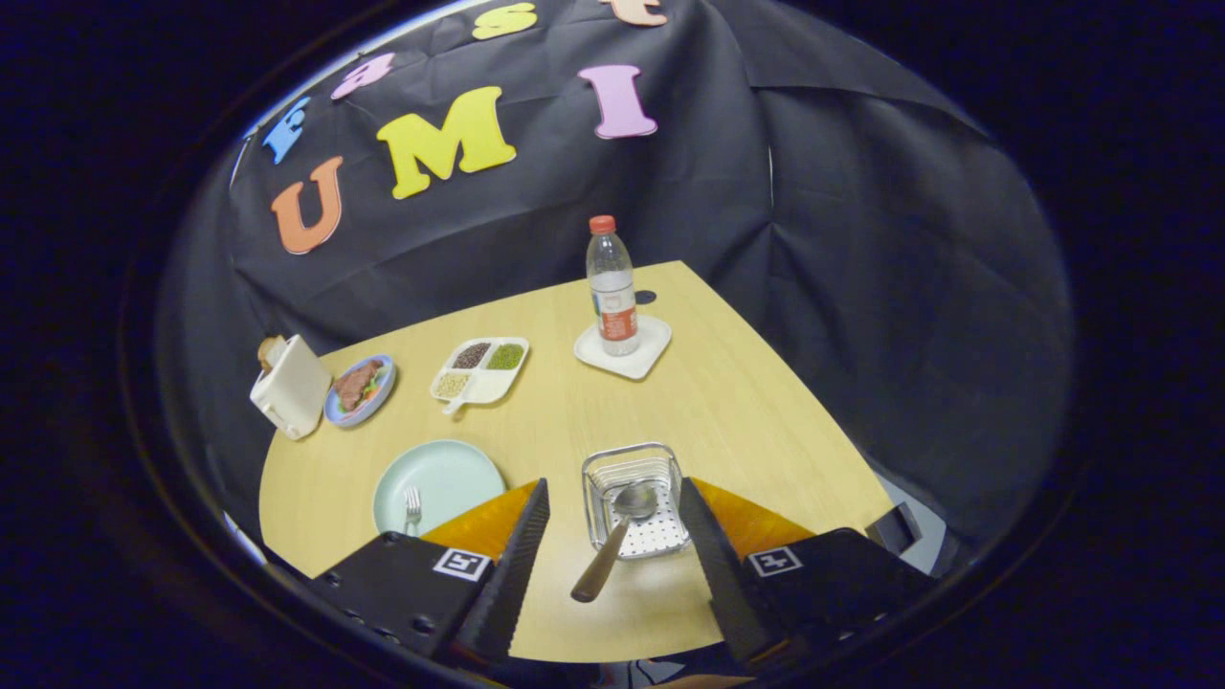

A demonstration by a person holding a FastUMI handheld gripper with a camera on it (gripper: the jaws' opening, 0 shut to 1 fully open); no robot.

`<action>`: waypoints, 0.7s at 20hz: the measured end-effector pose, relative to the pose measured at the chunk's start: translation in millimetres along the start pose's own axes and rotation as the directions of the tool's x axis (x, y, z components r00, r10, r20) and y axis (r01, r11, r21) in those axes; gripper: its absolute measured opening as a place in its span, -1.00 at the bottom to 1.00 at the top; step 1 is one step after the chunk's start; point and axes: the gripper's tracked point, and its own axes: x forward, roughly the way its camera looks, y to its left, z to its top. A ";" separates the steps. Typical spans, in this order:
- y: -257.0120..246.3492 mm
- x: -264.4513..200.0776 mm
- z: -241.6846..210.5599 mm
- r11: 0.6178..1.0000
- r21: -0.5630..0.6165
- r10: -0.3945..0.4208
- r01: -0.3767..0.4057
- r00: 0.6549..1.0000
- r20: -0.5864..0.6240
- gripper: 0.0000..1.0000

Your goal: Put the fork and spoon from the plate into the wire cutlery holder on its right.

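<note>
Lower centre of the frame: gripper (612, 536) fingers spread wide, released, nothing between the pads, both hanging above the table. In the gap between the fingers sits the wire cutlery holder (634, 498), upright on the wooden table (746, 411). The spoon (614, 538) is in it: bowl resting inside the holder near its front wall, handle sticking out over the near rim, tilted down-left toward the bottom of the frame, handle end over bare tabletop between the two fingers. Neither finger touches the spoon or the holder.

Lower left, just beside the left finger: pale green plate (440, 478), flat on the table. The fork (412, 509) lies on its near edge, tines pointing up-frame, lower part of it hidden behind the finger body. Plate is left of the holder, a strip of table between them.

Mid-left of frame: small blue plate (379, 394) with food on it, and a white toaster (290, 388) touching or just beside it at the table's left edge, something brown poking out of the top. Centre: white divided tray (483, 385) with three filled compartments — dark, green, pale grains.

Upper centre: clear water bottle (612, 287), red cap, standing upright on a white square coaster (636, 356), near the far table edge. Small dark round mark on the table just right of the bottle; can't tell what it is.
</note>
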 end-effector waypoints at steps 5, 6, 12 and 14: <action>33.2 -9.2 -1.8 0.999 -0.043 -0.010 0.012 0.999 0.037 0.91; 40.9 -9.2 -3.7 0.998 -0.052 -0.014 0.016 0.999 0.039 0.91; 101.3 0.0 -22.4 0.994 -0.110 0.008 -0.006 1.000 0.018 0.93; 123.4 5.7 -28.9 0.992 -0.120 0.031 -0.030 0.999 0.007 0.93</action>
